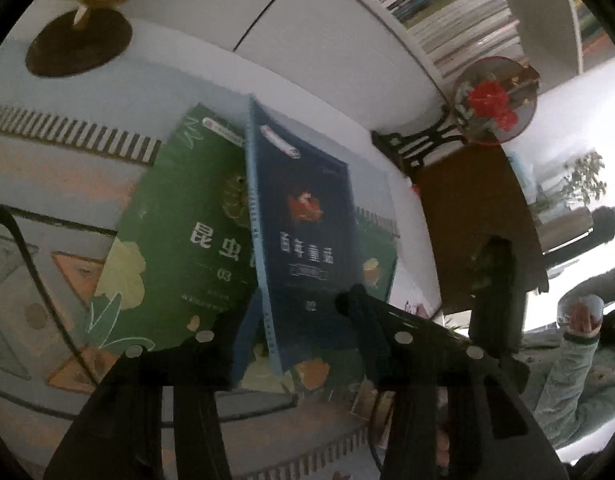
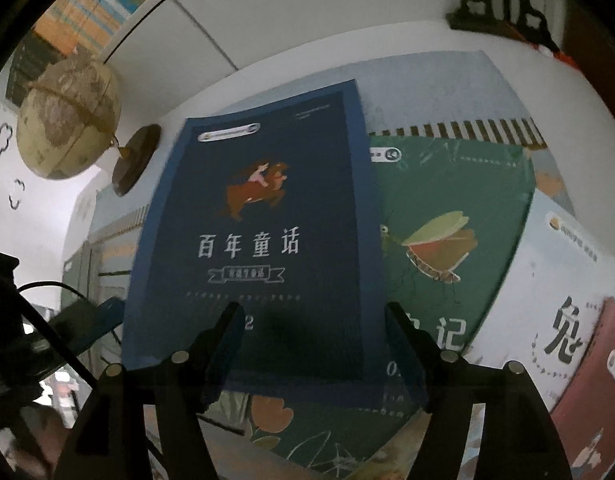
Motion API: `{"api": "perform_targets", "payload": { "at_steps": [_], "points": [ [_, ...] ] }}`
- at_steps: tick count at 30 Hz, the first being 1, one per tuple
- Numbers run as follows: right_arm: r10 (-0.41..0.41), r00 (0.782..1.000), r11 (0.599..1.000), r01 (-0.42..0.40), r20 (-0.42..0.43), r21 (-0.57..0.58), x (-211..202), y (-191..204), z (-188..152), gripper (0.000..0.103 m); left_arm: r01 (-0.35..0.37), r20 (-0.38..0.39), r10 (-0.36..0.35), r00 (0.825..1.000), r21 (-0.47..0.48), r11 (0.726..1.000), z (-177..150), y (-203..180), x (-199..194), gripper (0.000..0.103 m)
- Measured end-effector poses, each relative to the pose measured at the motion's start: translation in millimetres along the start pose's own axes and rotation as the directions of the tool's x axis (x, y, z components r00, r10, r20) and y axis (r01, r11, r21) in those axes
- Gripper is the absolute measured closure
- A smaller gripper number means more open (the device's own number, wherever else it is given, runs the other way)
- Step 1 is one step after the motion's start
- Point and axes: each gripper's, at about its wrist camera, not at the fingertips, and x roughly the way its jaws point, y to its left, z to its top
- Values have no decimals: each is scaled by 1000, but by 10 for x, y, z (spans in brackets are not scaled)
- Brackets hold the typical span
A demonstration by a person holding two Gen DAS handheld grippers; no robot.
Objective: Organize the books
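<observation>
Tilting our left hand-held gripper (image 1: 303, 344) downward, we pinch the dark blue book (image 1: 307, 216) by its bottom edge, raised over the green book (image 1: 179, 236) lying on the bench (image 1: 339, 136). Our right hand-held gripper (image 2: 313, 320) stands spread, its fingers either side of that glossy blue cover. Shelf books (image 1: 447, 4) at one o'clock.

White bench (image 2: 315, 32) carries a patterned mat (image 1: 59, 184). Green book (image 1: 175, 240) lies flat on the mat. Globe base (image 1: 79, 46), a dark ornate stand (image 1: 419, 148) and a brown board (image 1: 475, 216) rest on the bench.
</observation>
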Motion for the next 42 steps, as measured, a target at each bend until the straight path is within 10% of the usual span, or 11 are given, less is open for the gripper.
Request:
{"api": "perform_targets", "payload": {
  "at_steps": [7, 13, 24, 32, 37, 42],
  "points": [
    [13, 1000, 1000, -13, 22, 18, -44, -94, -45, 27, 221, 4, -223, 975, -143, 965, 24, 62, -9, 64],
    [-1, 1000, 1000, 1, 28, 6, -28, -76, -36, 24, 164, 10, -164, 986, -151, 975, 65, 126, 90, 64],
    [22, 999, 999, -23, 43, 27, -46, -157, -38, 20, 365, -15, -387, 922, -303, 880, 61, 227, 209, 64],
    [66, 997, 997, -67, 33, 34, -53, -176, -49, 19, 136, -62, -152, 986, -205, 969, -25, 143, 432, 67],
    [161, 986, 979, -165, 42, 120, -105, -227, -93, 19, 93, -91, -111, 990, -189, 978, -52, 59, 508, 94],
    [265, 962, 954, -271, 62, 130, -267, -164, -113, 19, 347, -29, -386, 922, -381, 857, -37, 156, 425, 96]
  ]
}}
